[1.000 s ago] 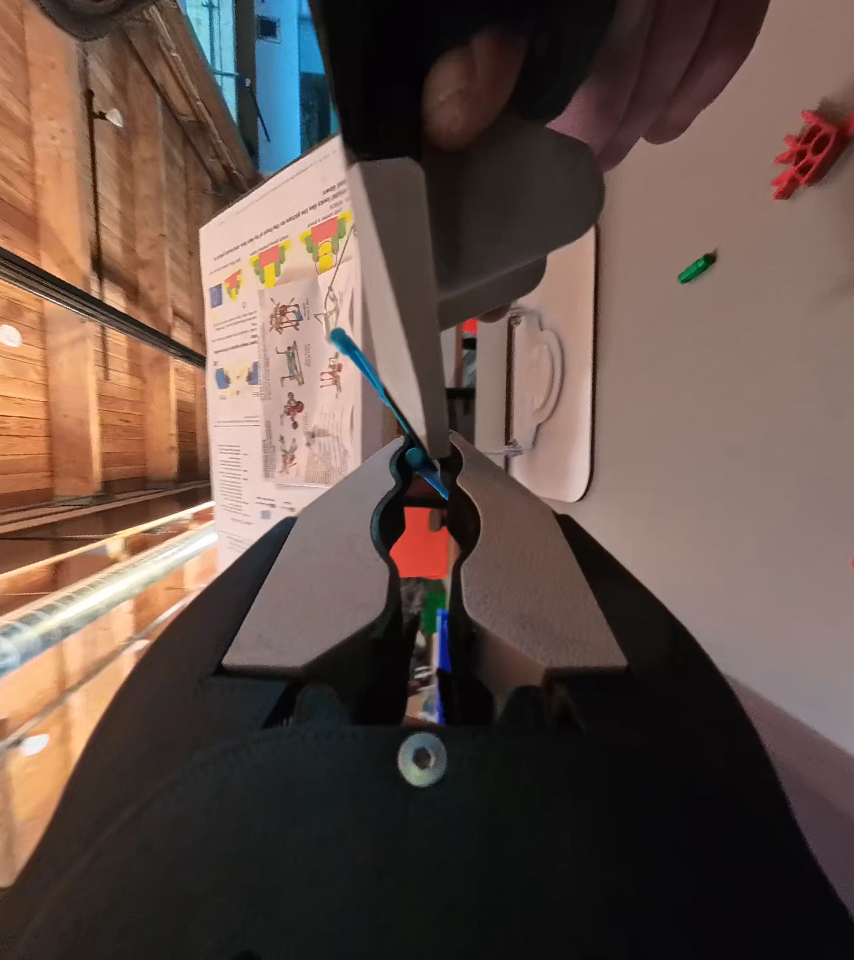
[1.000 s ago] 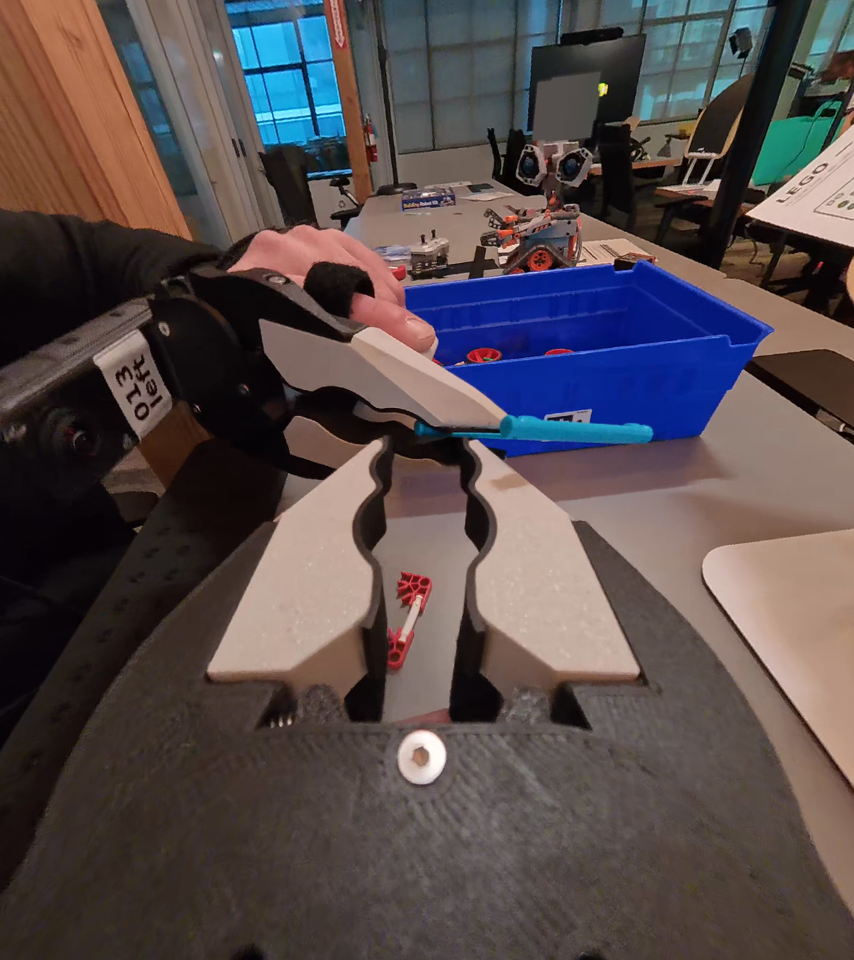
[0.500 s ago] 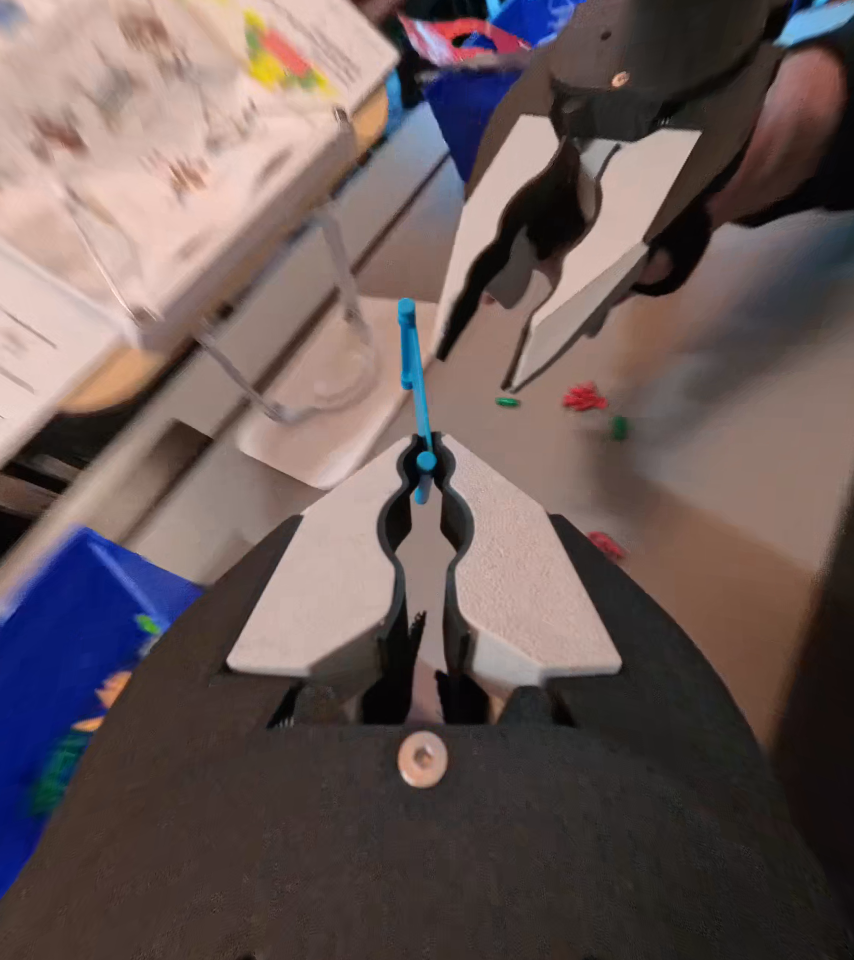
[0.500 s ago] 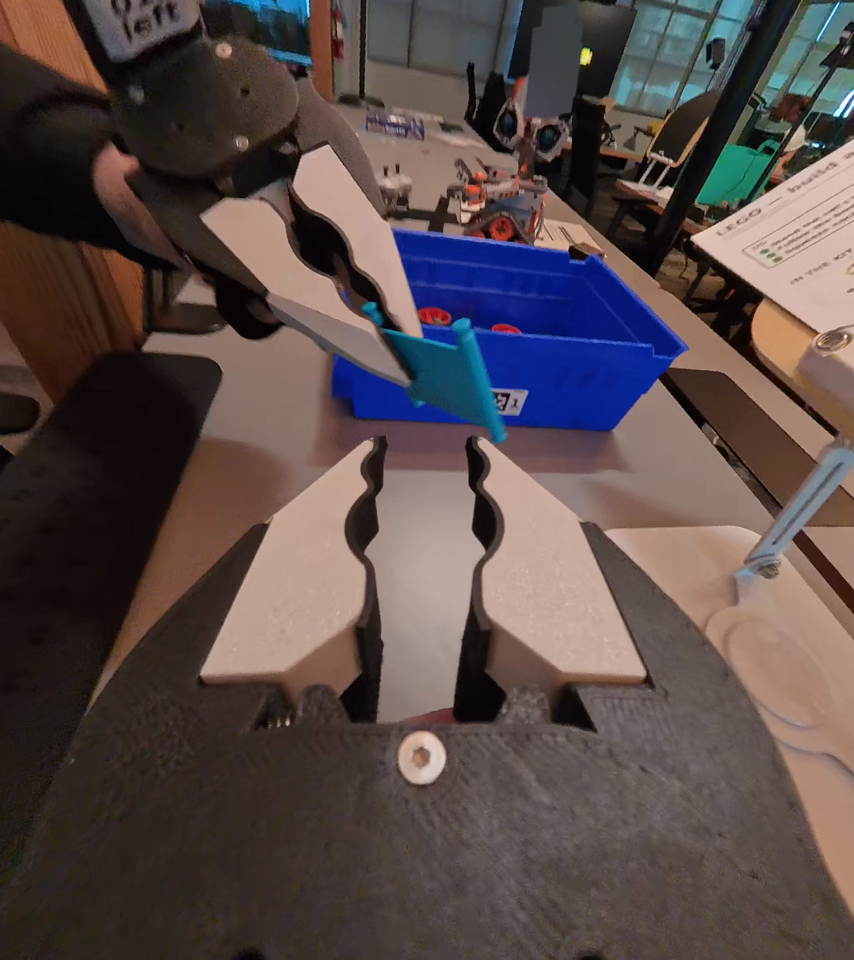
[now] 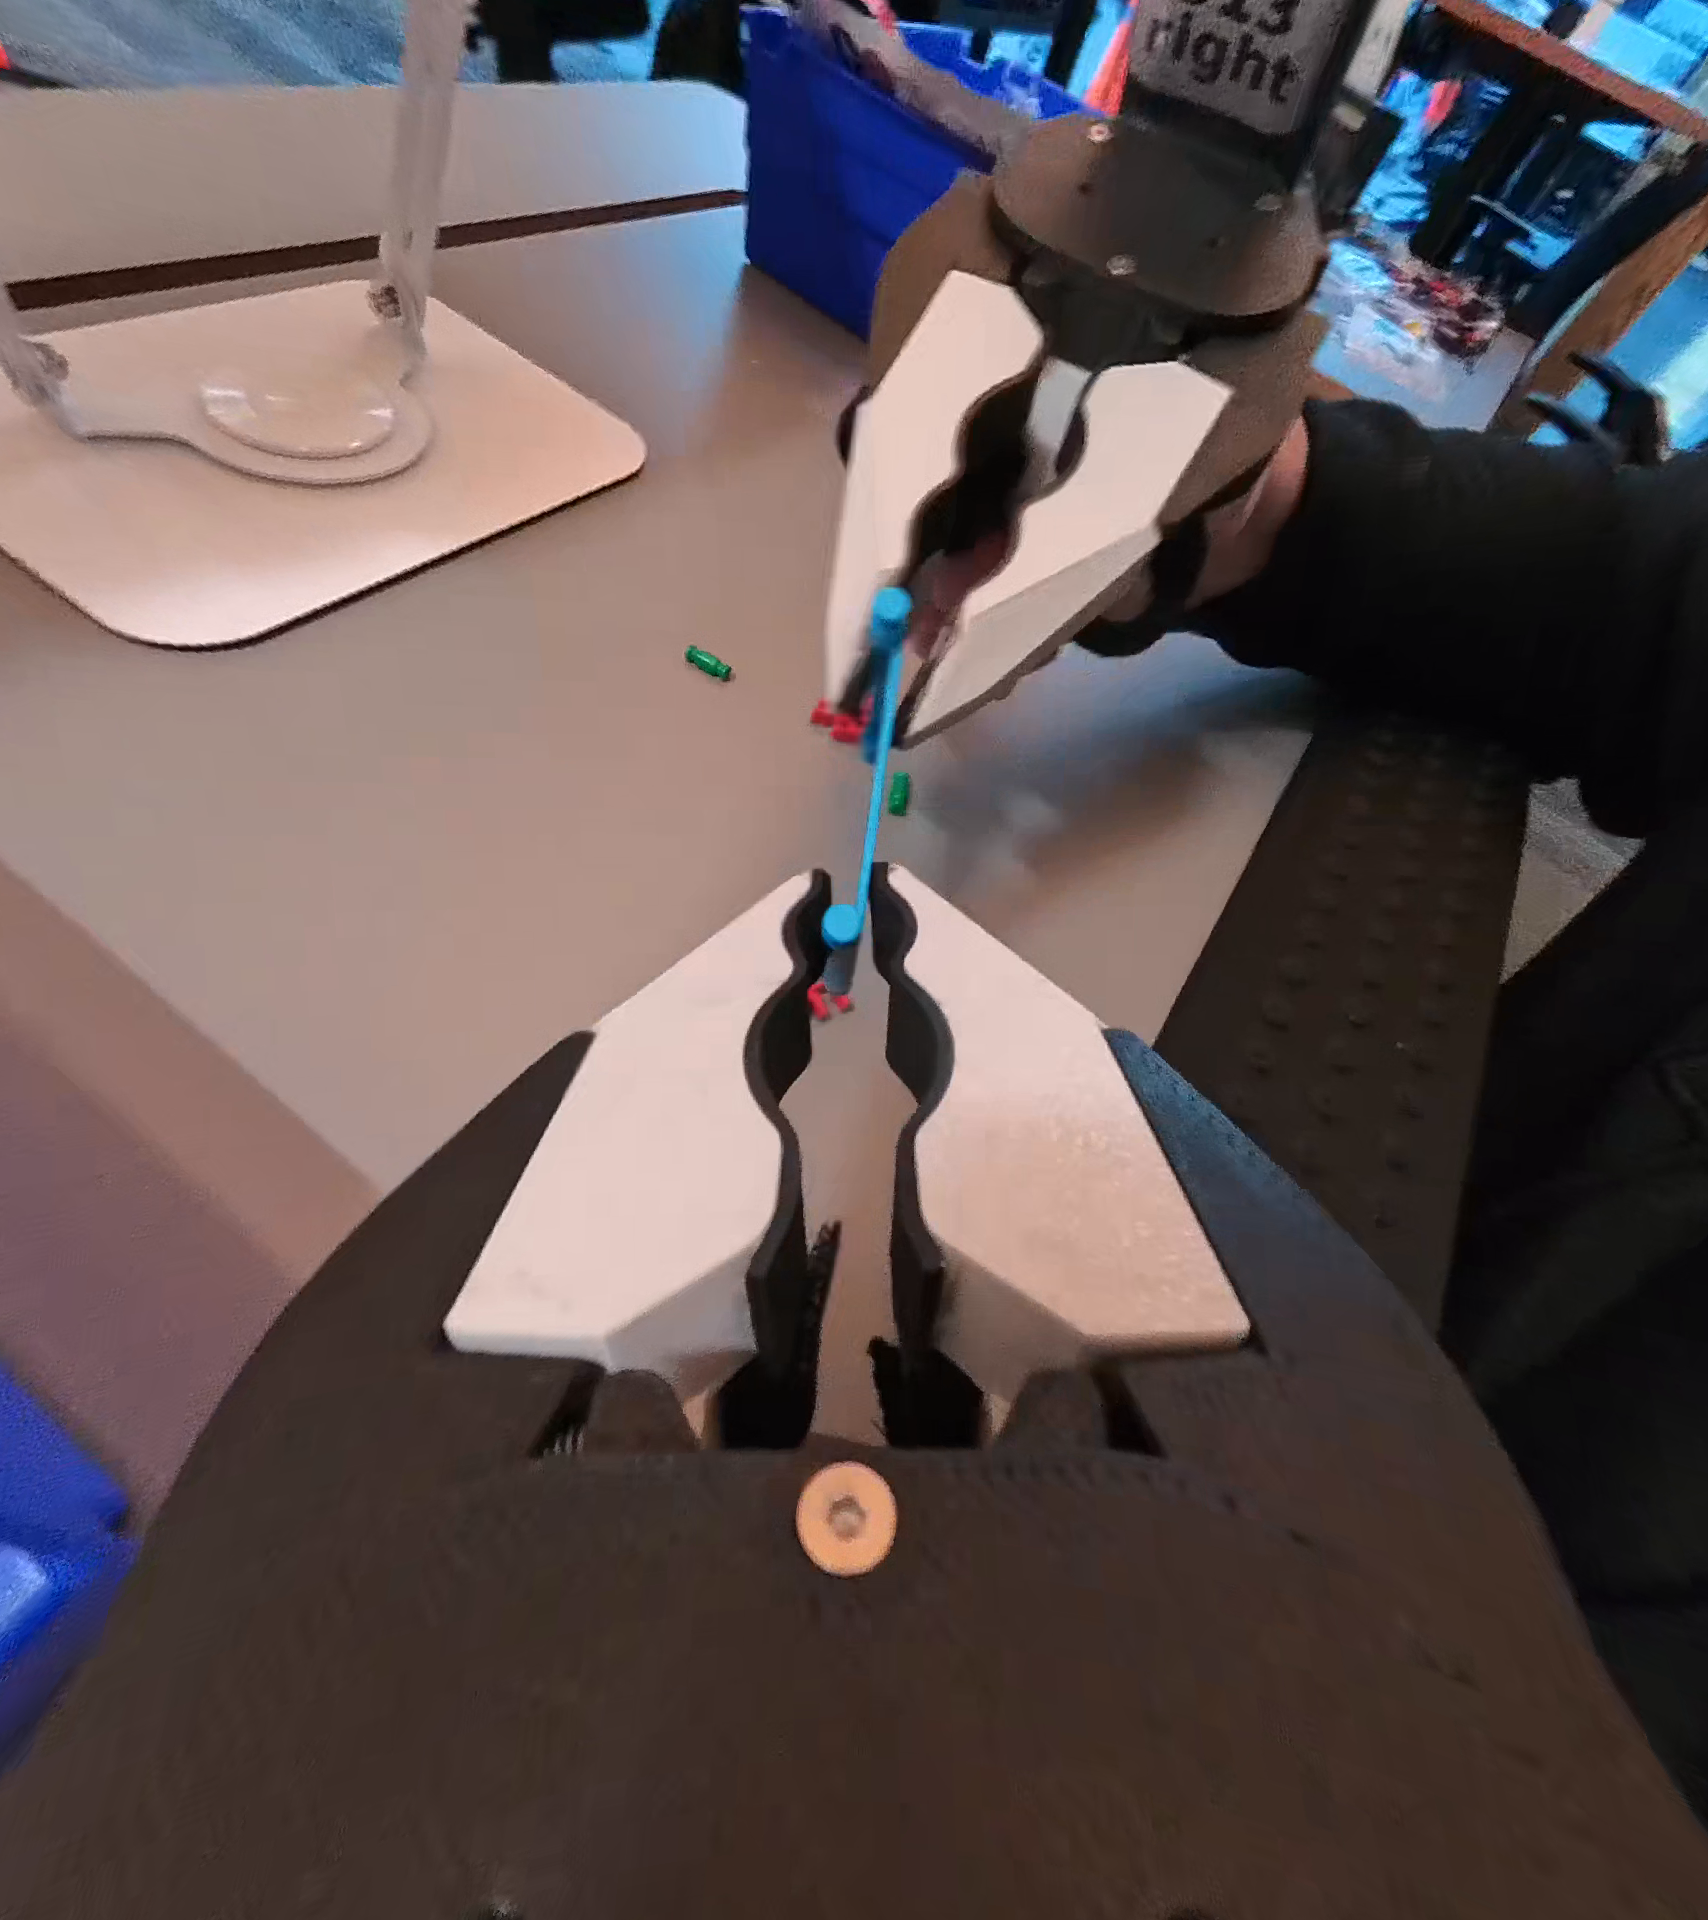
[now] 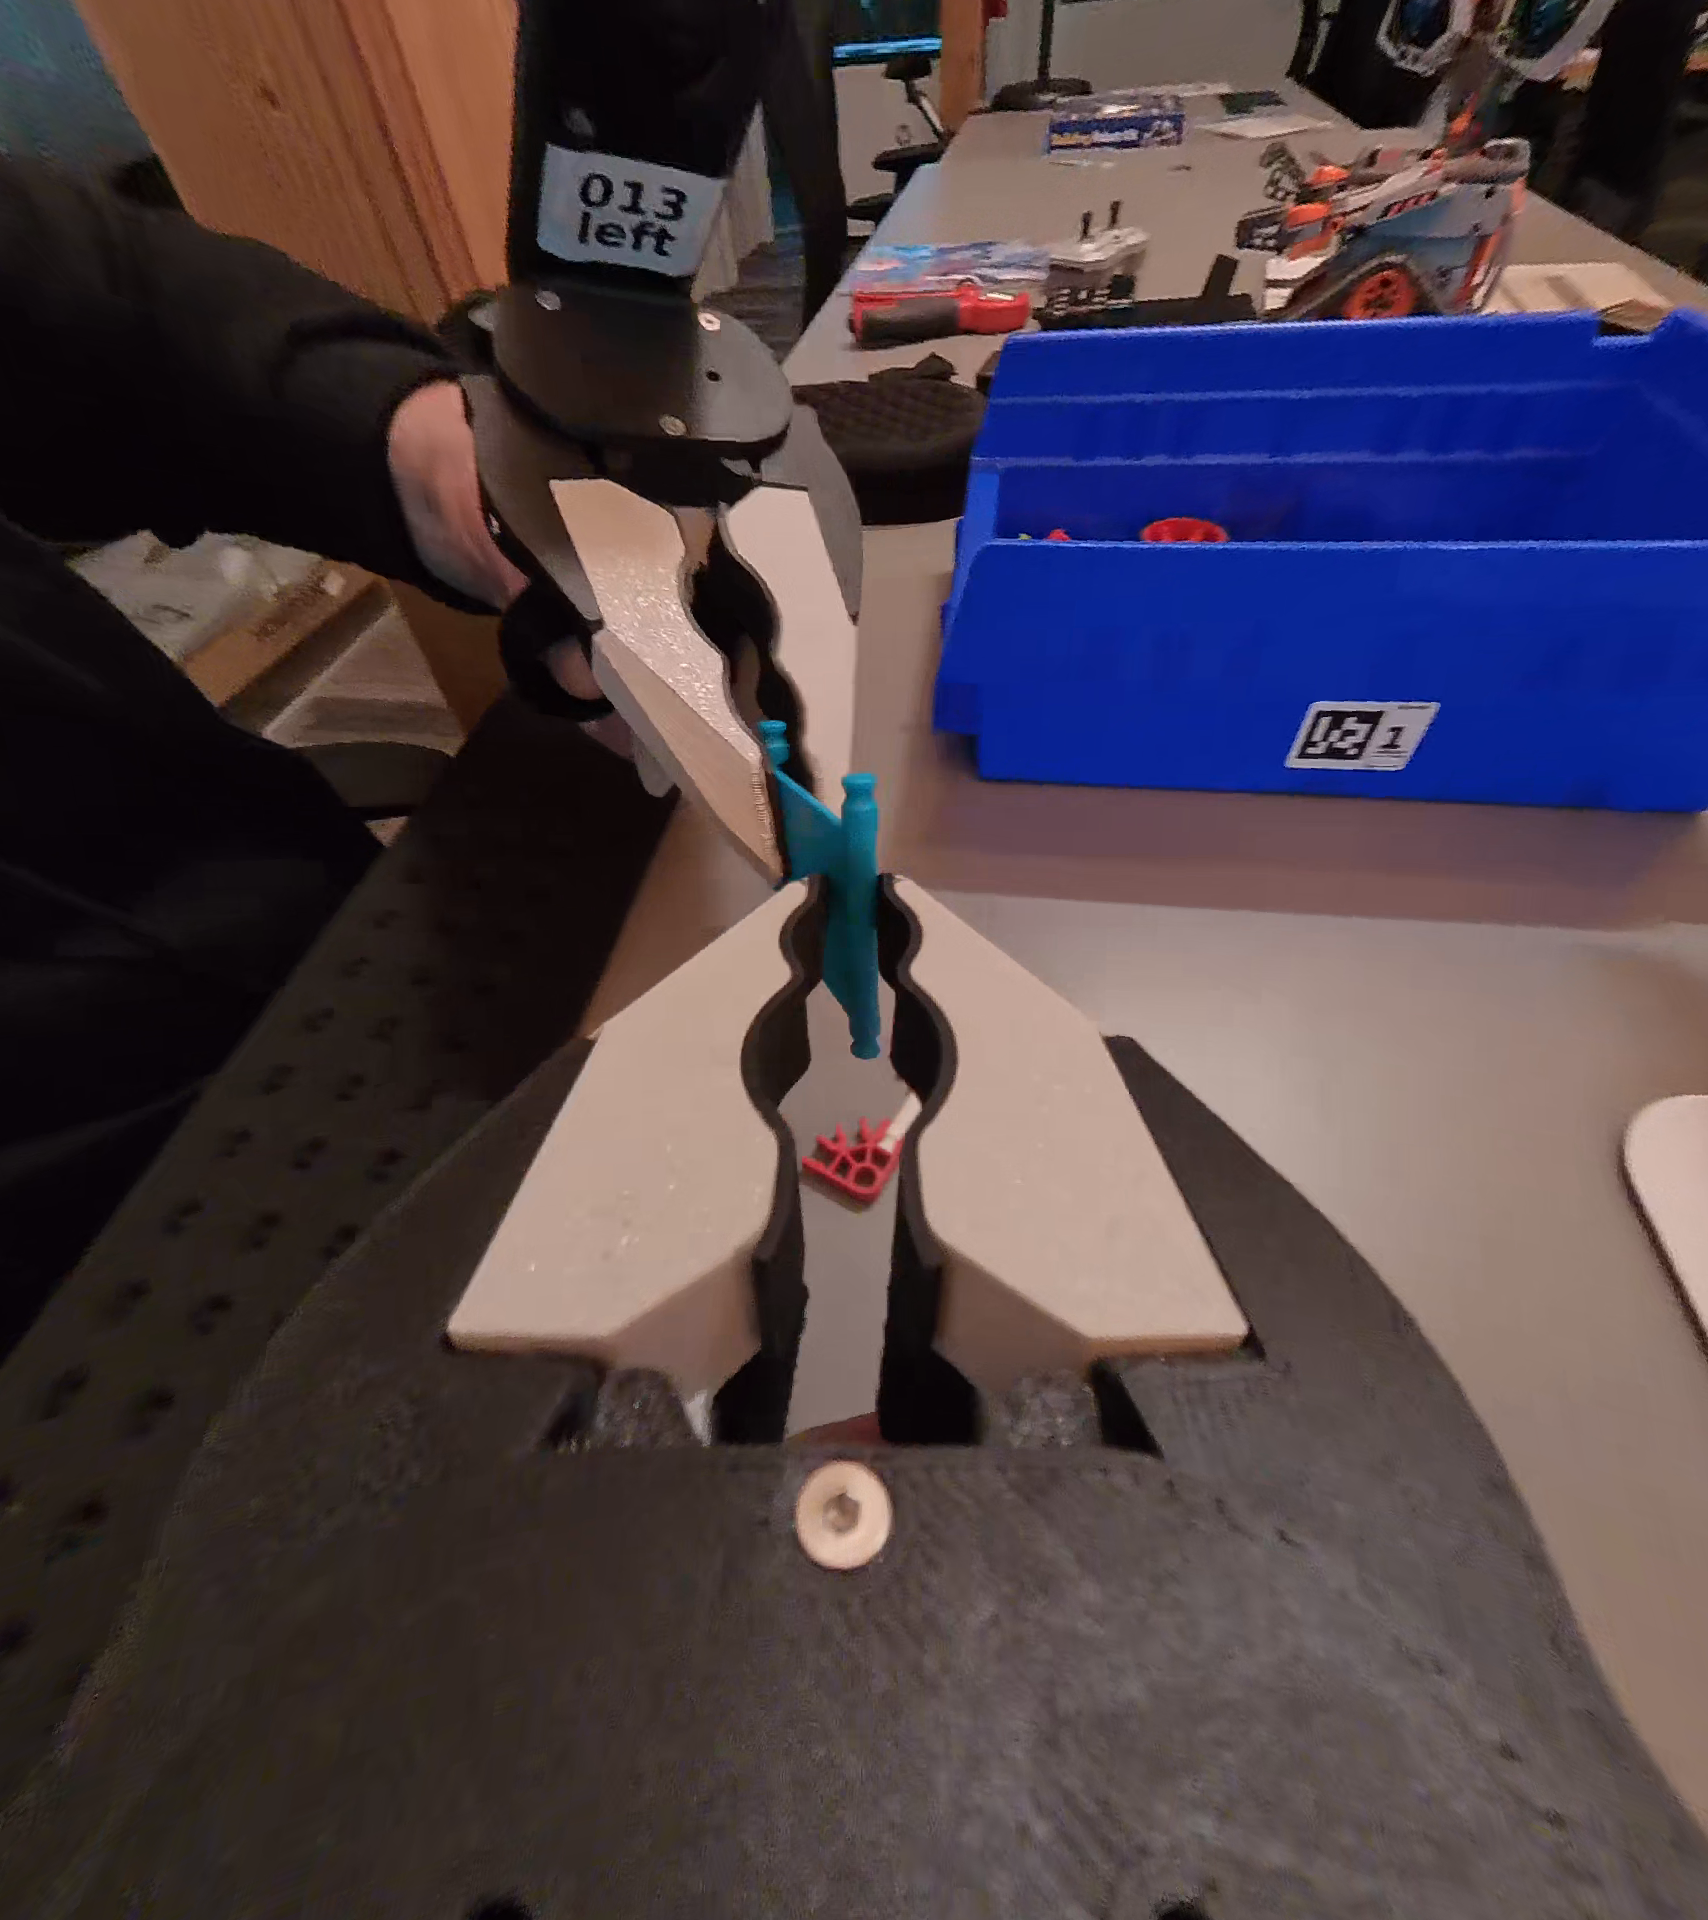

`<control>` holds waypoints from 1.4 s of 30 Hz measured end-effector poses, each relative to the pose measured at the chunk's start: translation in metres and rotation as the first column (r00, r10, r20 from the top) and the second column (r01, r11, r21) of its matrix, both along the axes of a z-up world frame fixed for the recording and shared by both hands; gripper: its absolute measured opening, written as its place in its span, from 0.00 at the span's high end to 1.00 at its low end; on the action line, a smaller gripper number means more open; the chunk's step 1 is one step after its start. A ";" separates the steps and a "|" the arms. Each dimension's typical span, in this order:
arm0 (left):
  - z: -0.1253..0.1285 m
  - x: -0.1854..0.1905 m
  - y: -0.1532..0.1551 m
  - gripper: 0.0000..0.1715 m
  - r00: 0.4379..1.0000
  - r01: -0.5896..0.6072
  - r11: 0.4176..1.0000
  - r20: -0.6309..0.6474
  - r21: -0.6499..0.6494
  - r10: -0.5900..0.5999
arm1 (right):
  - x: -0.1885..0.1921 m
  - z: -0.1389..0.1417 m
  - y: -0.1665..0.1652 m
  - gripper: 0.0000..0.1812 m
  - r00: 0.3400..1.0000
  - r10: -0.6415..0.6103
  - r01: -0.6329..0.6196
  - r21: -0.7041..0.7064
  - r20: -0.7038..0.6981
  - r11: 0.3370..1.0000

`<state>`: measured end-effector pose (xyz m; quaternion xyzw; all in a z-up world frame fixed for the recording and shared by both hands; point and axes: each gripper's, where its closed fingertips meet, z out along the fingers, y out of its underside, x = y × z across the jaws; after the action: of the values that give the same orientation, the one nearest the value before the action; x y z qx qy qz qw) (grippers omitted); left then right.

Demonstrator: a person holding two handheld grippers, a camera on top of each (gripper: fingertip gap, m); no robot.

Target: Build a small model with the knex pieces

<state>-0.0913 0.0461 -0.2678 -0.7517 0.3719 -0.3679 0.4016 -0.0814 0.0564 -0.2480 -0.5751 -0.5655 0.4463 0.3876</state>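
**Both wrist views, one moment.** My left gripper (image 5: 850, 878) has its jaws closed on one edge rod of a flat teal plastic panel with a round rod along each long side (image 6: 814, 821). In its own view I see the panel edge-on, as a thin blue line running forward from my fingertips.

The panel's other rod stands between the tips of my right gripper (image 6: 850, 883). Those jaws are drawn in on it, and both black pads appear to touch the rod. The panel thus bridges the two grippers, which meet tip to tip above the grey table (image 5: 414, 883).

**Below the jaws.** A small red fan-shaped connector on a white rod (image 6: 855, 1164) lies on the table. Two small green pegs (image 5: 708, 663) lie well apart from each other.

**Surroundings.**
- A blue plastic bin (image 6: 1349, 644) stands beyond the panel, to the right.
- A black perforated mat (image 6: 258, 1091) lies to the left.
- A white rounded board holding a clear stand (image 5: 258, 499) sits farther off.

**Labels.**
- The blue plastic bin carries a white sticker with a black code pattern (image 6: 1359, 735) on its front wall.
- The left gripper's body bears a white printed label (image 6: 630, 213).
- The right gripper's body bears raised lettering, partly cropped in the left wrist view.
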 end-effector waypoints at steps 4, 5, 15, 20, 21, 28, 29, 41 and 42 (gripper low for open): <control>-0.008 -0.012 0.005 0.92 0.998 -0.061 0.998 -0.014 0.034 0.062 | -0.002 0.003 -0.001 0.99 1.000 -0.008 0.007 -0.057 -0.014 0.998; -0.011 -0.015 0.005 0.92 0.997 -0.071 0.996 -0.025 0.046 0.072 | -0.001 0.005 0.001 0.99 0.999 -0.020 0.018 -0.074 -0.028 0.997; 0.009 -0.036 0.032 0.72 0.831 -0.106 0.640 -0.285 0.761 0.477 | 0.001 0.015 0.019 0.99 0.986 -0.117 0.091 -0.208 -0.115 0.974; 0.010 -0.018 0.031 0.74 0.908 -0.229 0.768 -0.153 0.598 0.390 | 0.006 0.039 0.014 0.99 0.958 -0.096 0.041 -0.204 -0.269 0.978; 0.012 -0.010 0.027 0.74 0.944 -0.233 0.825 -0.085 0.515 0.319 | 0.007 0.042 0.011 0.99 0.955 -0.084 0.027 -0.199 -0.285 0.980; 0.033 -0.006 0.017 0.96 0.950 -0.203 0.966 0.273 0.163 0.153 | 0.007 0.044 0.006 0.99 0.950 -0.061 0.004 -0.185 -0.305 0.983; 0.033 -0.008 0.016 0.96 0.950 -0.193 0.968 0.278 0.158 0.144 | 0.006 0.041 0.005 0.98 0.955 -0.056 0.002 -0.183 -0.293 0.983; -0.014 -0.046 -0.013 0.97 0.997 -0.026 0.998 -0.073 0.051 0.030 | 0.006 -0.041 0.017 0.74 0.971 -0.046 -0.024 0.287 0.233 0.958; -0.015 -0.049 -0.014 0.97 0.996 -0.033 0.998 -0.075 0.054 0.037 | 0.006 -0.047 0.016 0.73 0.959 -0.045 -0.059 0.352 0.281 0.934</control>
<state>-0.1402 0.0323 -0.2825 -0.7606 0.3836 -0.3219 0.4132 -0.0749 0.0727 -0.2954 -0.5512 -0.6889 0.2506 0.3985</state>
